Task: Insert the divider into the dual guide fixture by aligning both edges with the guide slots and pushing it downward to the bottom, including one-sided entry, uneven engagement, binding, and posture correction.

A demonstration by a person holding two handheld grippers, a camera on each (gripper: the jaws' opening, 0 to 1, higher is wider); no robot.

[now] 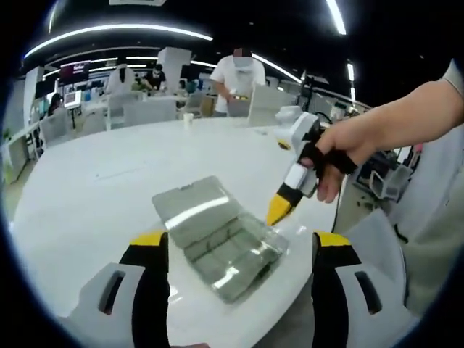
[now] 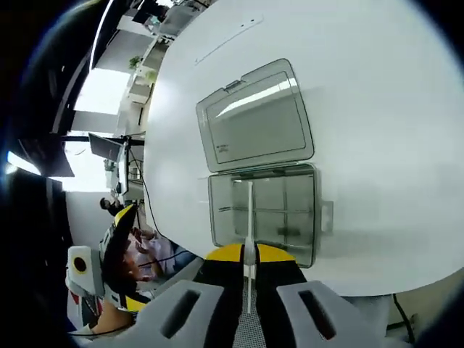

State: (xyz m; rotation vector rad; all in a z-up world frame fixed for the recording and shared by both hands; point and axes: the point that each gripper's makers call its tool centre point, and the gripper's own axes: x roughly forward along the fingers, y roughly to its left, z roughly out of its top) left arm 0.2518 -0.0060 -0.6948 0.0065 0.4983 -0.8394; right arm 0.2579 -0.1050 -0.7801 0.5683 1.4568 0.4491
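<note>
No words or numbers can be made out anywhere. A wall screen (image 1: 75, 71) far across the room carries some pale lettering, too small and blurred to read. A faint mark sits on the case lid (image 2: 255, 119), also unreadable.

white table (image 1: 94, 188) ahead of the jaws | paper cup (image 1: 188, 119) far beyond them | person in white shirt (image 1: 237, 78) behind the table
</note>
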